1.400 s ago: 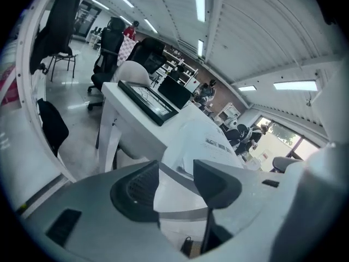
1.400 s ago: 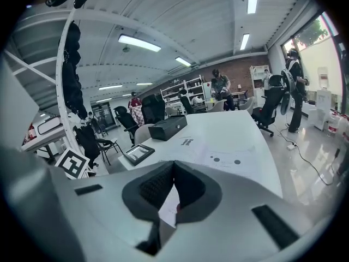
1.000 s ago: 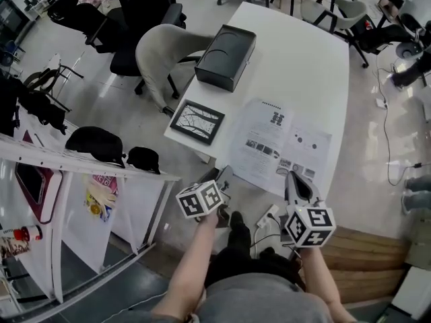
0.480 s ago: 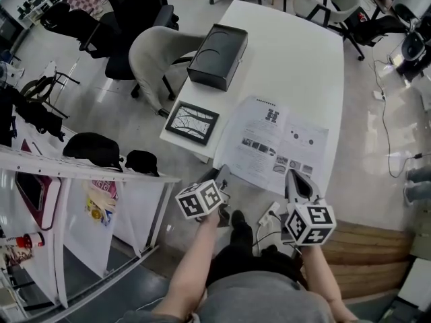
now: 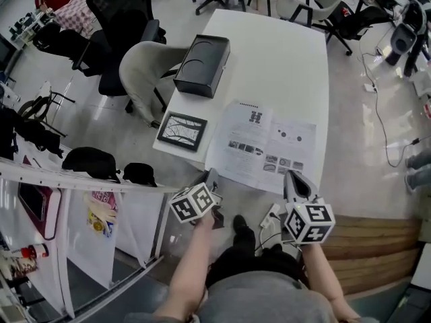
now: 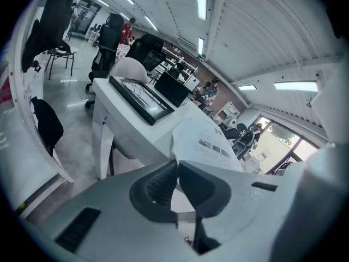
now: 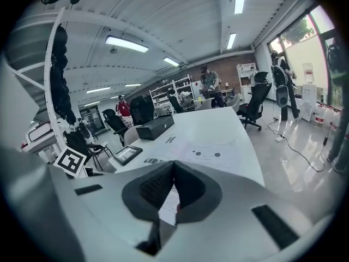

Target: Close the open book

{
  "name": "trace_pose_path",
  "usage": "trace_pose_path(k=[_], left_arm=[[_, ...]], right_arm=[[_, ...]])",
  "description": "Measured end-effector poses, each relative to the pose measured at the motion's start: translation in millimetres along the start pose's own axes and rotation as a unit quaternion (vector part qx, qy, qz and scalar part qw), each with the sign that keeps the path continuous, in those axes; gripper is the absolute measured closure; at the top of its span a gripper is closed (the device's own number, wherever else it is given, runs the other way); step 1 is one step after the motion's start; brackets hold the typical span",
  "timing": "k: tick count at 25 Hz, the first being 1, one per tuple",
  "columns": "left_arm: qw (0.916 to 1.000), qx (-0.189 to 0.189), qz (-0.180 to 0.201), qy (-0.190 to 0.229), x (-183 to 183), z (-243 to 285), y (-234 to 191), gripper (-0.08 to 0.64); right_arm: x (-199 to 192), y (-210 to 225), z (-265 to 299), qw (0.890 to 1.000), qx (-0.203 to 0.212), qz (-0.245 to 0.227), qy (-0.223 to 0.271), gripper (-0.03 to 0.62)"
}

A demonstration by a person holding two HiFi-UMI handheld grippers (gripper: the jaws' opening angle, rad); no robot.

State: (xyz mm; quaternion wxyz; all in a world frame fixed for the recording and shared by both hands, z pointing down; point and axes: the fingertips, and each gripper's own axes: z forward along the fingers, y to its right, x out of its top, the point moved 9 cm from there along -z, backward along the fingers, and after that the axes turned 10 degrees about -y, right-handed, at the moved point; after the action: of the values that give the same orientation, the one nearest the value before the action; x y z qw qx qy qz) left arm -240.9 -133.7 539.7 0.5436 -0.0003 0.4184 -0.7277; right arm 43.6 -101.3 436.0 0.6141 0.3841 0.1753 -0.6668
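Over the last second the left gripper (image 5: 212, 173) has gone from fingers spread wide to fingers all but touching, and they are closing at this moment. The left gripper view shows the 2 dark pads meeting at their tips with nothing seen between them. The hand itself has barely shifted, so this reads as a pinch made at the page edge rather than a reach. The open book (image 5: 262, 147) lies flat on the near end of the white counter (image 5: 283, 59), its 2 printed pages facing up. A framed picture (image 5: 182, 130) sits just to its left and a black box (image 5: 202, 64) further back. The left fingers stand right at the book's near left corner. Whether they have caught the paper there I cannot tell, because the corner shows just past the tips. The right gripper (image 5: 289, 175) has its fingers pressed together on nothing, and it sits just short of the book's near right edge. Closing has not begun: both pages are still spread. If the left pinch did take the corner, the likely next step is to lift that page over the fold.
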Motion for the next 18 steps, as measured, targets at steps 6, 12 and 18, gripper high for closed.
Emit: trace_pose_path(k=[6, 12, 18], left_arm=[[0.9994, 0.004, 0.028, 0.019, 6.4, -11.3, 12.0, 0.545], [0.9983, -0.011, 0.042, 0.038, 14.9, -22.5, 21.4, 0.546], [0.9964, -0.031, 0.061, 0.051, 18.4, -30.3, 40.3, 0.546]], right_arm=[[-6.2, 7.8, -11.1, 1.000, -0.012, 0.007, 0.002, 0.588], [-9.8, 12.1, -16.5, 1.000, -0.018, 0.008, 0.005, 0.588], [-15.5, 18.1, -23.9, 1.000, -0.022, 0.016, 0.004, 0.588]])
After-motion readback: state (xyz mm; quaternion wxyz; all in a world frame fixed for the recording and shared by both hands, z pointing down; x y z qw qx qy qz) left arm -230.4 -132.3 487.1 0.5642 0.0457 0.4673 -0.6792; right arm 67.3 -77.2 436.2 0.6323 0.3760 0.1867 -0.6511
